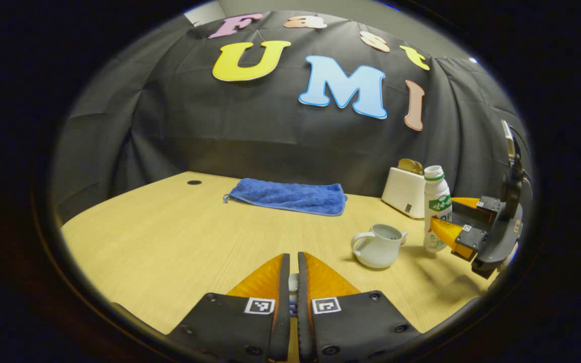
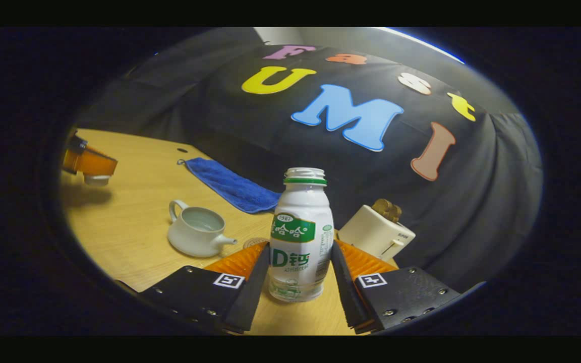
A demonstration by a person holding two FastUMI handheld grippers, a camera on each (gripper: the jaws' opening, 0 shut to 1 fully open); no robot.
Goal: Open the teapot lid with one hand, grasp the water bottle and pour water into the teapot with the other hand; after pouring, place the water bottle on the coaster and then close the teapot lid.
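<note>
the teapot (image 2: 197,233) is seen lidless and open-topped toward the right side of the bench (image 1: 169,242). the left claw (image 1: 293,275) is nearly closed on a small pale piece, judged to be the lid (image 1: 294,282), so the opening step looks done. grasping, pouring, placing on the coaster (image 2: 255,242) and closing are judged still to come. the water bottle (image 2: 300,237) stands upright just beside the teapot, between the spread fingers of the right claw (image 2: 300,272); whether they touch it cannot be told.
</note>
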